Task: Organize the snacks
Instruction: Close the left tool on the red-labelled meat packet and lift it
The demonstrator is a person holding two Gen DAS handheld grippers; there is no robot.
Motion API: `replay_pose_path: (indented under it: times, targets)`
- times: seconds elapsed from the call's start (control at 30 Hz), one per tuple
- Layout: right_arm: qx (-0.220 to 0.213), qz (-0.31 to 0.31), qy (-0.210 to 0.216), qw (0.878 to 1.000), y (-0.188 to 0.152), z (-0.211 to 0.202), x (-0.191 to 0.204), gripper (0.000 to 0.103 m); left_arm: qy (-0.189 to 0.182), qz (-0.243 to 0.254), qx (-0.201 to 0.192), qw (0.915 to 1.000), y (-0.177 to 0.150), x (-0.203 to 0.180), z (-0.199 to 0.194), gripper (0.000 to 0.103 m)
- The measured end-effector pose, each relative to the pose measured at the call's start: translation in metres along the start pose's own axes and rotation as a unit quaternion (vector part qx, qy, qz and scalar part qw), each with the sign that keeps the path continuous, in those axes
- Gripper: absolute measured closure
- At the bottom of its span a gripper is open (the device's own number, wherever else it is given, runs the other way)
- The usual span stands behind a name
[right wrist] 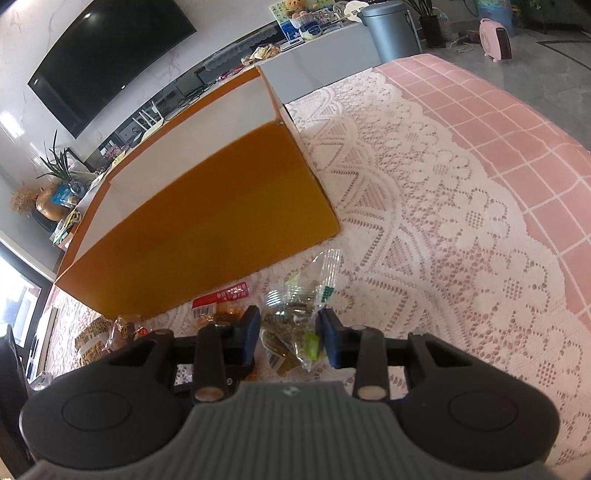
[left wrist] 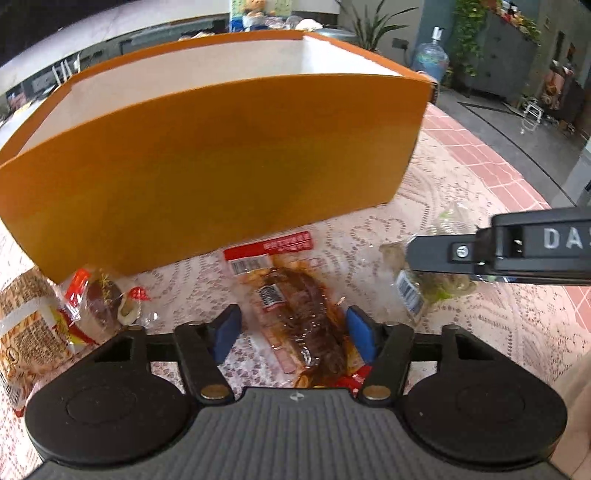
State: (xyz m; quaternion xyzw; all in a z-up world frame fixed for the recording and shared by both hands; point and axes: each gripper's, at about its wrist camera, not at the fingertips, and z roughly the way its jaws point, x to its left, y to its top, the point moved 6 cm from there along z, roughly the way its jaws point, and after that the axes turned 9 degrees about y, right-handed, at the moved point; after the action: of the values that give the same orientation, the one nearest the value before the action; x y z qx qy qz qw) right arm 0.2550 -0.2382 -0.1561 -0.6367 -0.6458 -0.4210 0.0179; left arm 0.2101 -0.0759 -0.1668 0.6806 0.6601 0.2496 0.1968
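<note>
Left gripper [left wrist: 291,332] open, jaws straddling the clear vacuum pack of brown sauced meat [left wrist: 295,314] at lower centre, below the tall orange cardboard box [left wrist: 221,155]. Centre on the thick middle, close, lift clear over the wall. Right gripper [right wrist: 288,332] brackets the clear bag of green snack [right wrist: 291,328]; pad contact unclear.

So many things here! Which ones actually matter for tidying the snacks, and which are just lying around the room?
Part of the job:
orange box
brown meat packet
clear packet of greens
bread packet
small cake packet
left gripper
right gripper

Just lying about:
television
water bottle
pink heater
grey bin
lace tablecloth
</note>
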Motion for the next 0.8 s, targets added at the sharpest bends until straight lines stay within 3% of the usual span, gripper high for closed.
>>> replay_pose_path:
  times: [0.3,0.37,0.4,0.8]
  targets:
    - [0.004,0.006,-0.003,1.0,-0.001,0.001,-0.001,0.069,-0.012,0.003,-0.009,0.9999,-0.006,0.007,-0.012,0.045]
    - [0.004,0.006,-0.002,1.0,-0.001,0.001,-0.001,0.069,-0.015,0.008,-0.02,0.9997,-0.007,0.008,-0.02,0.052]
    - [0.004,0.006,-0.001,1.0,-0.001,0.002,-0.001,0.069,-0.016,0.009,-0.026,0.9995,-0.007,0.006,-0.024,0.062]
    - [0.003,0.0,0.002,1.0,-0.001,0.002,0.0,0.069,-0.035,-0.005,-0.036,0.9987,-0.011,0.021,-0.049,0.065]
